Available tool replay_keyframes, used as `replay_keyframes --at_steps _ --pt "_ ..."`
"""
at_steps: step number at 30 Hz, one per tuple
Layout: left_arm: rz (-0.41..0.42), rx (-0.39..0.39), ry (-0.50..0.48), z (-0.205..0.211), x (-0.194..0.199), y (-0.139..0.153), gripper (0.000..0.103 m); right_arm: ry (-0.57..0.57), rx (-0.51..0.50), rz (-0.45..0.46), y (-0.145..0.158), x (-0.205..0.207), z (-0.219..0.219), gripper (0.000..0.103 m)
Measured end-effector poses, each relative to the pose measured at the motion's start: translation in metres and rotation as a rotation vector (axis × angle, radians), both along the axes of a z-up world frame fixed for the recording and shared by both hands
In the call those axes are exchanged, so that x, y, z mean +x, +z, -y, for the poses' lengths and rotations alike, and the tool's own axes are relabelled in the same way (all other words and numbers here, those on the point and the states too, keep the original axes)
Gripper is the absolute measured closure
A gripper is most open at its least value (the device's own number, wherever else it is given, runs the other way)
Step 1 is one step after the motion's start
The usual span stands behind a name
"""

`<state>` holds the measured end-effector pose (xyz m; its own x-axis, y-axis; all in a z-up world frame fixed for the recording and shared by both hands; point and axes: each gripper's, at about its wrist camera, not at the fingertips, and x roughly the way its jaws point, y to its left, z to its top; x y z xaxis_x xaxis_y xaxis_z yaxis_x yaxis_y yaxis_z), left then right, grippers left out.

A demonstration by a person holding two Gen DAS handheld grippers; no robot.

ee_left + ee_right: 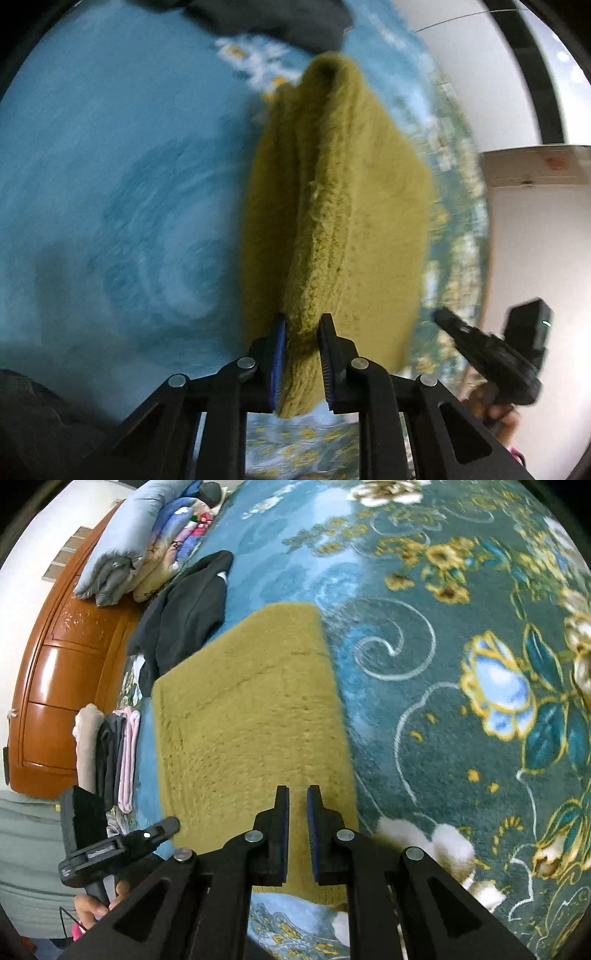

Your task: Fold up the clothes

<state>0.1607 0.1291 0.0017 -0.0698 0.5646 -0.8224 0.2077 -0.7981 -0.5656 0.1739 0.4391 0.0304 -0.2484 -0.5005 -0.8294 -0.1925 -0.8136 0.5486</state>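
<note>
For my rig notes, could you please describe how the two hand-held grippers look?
Both are matte black. The left hand-held gripper and right hand-held gripper have angular linkage arms with silver pivot pins, triangular cut-outs and blue pads inside the fingers.

Even, bright indoor light. Left wrist view motion-blurred. Glare on wooden headboard (55, 672); fisheye bending, dark corners.

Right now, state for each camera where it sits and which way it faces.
Left wrist: on the left gripper, angled down; pads clamp the olive-green fleecy garment; the right gripper shows.
Right wrist: on the right gripper, angled down over that garment; jaws nearly shut, nothing between; the left gripper shows.
Shared: garment, blue floral blanket.
</note>
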Motion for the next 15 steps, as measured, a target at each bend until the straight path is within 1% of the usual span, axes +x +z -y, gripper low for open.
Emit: replay_keyframes --at_steps 2,3,4,5,6,7,9,11,12,14,15 --pt "0.021 -0.006 0.023 0.002 -0.005 -0.007 0.084 0.004 -0.009 0.013 -0.005 0.004 -0.002 0.093" --pt "0.024 -0.012 0.024 0.002 -0.007 -0.009 0.084 0.007 -0.013 0.017 -0.008 0.007 -0.003 0.089" --pt "0.027 -0.019 0.025 0.002 -0.009 -0.011 0.084 0.01 -0.018 0.021 -0.01 0.009 -0.003 0.078" --pt "0.029 -0.023 0.024 0.002 -0.01 -0.013 0.083 0.014 -0.026 0.025 -0.013 0.012 -0.004 0.07" --pt "0.025 -0.021 0.021 0.001 -0.01 -0.014 0.081 0.018 -0.035 0.028 -0.016 0.014 -0.004 0.056" --pt "0.017 -0.01 0.022 0.002 -0.01 -0.013 0.079 0.022 -0.043 0.027 -0.019 0.017 -0.005 0.052" --pt "-0.015 0.054 0.051 0.007 -0.01 -0.009 0.075 0.03 -0.06 0.029 -0.025 0.022 -0.006 0.05" --pt "-0.059 0.144 0.12 0.02 -0.009 -0.004 0.057 0.026 -0.079 0.045 -0.035 0.026 -0.008 0.05" --pt "-0.078 0.18 0.155 0.027 -0.009 -0.002 0.054 0.016 -0.095 0.052 -0.039 0.029 -0.01 0.05" --pt "-0.101 0.223 0.23 0.04 -0.009 0.0 0.046 -0.003 -0.141 0.068 -0.05 0.036 -0.01 0.05" --pt "-0.109 0.242 0.264 0.046 -0.008 0.0 0.046 -0.01 -0.164 0.073 -0.054 0.039 -0.01 0.05"
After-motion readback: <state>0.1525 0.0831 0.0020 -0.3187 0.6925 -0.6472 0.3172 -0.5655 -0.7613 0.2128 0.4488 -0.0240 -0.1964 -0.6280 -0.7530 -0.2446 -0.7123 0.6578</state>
